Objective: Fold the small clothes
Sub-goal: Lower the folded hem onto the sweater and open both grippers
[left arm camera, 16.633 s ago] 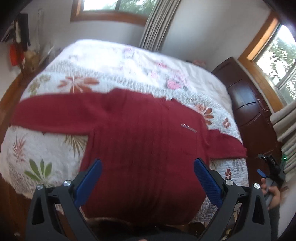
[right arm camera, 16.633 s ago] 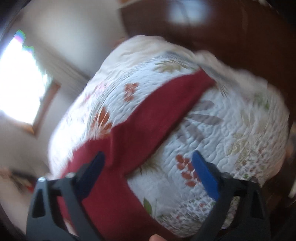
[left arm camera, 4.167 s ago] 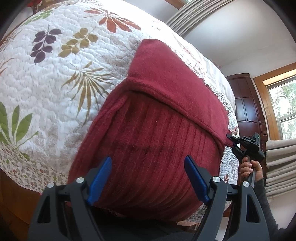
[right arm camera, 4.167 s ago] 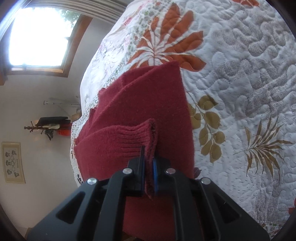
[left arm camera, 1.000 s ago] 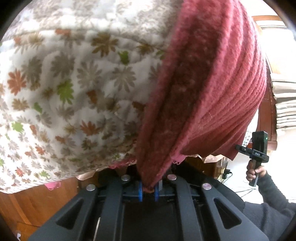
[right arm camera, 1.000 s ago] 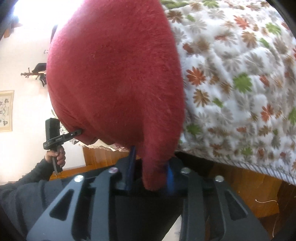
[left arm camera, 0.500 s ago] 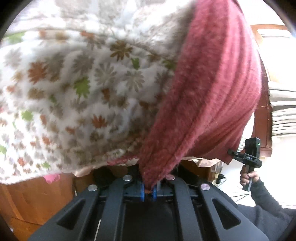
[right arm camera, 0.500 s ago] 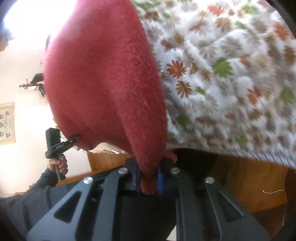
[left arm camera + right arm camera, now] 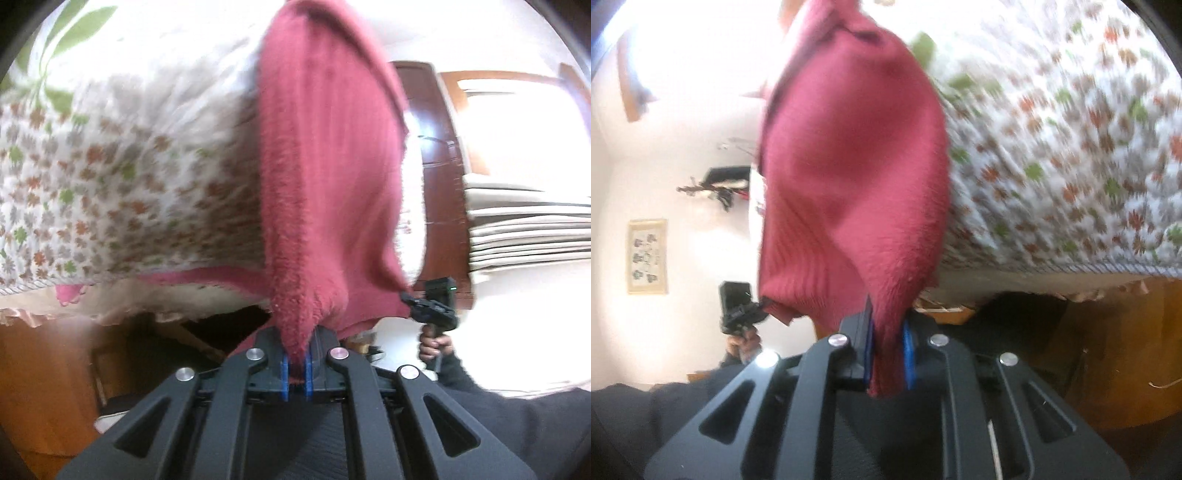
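Left first: our left tool (image 9: 295, 373) is clamped tight on a bunched corner of the red sweater (image 9: 325, 166), blue pads (image 9: 284, 376) nearly meeting with knit squeezed between them. The sweater hangs over the near edge of the bed, draped against the floral quilt (image 9: 110, 177), its lower hem pulled down toward us. Below the quilt we see the wooden bed frame (image 9: 40, 369), blurred.

Right: our right tool (image 9: 888, 360) is pinched on the other lower corner of the same sweater (image 9: 849, 166), a thick wad of fabric between its pads (image 9: 908, 350). In each view the opposite tool shows at the far corner, held in a dark-sleeved hand (image 9: 434, 341).

Step, as we judge it: the sleeves look already tucked in, and both hem corners are gripped for the bottom-to-top fold. The next move calls for lifting both corners together, keeping the hem taut and level, carrying it up over the body toward the collar, then laying it flat before letting go. Uneven lift would skew the fold.

Counts: one sweater, one quilt, two tools, both holding cloth. One framed picture (image 9: 647, 256) on the wall, one coat rack (image 9: 716, 188).
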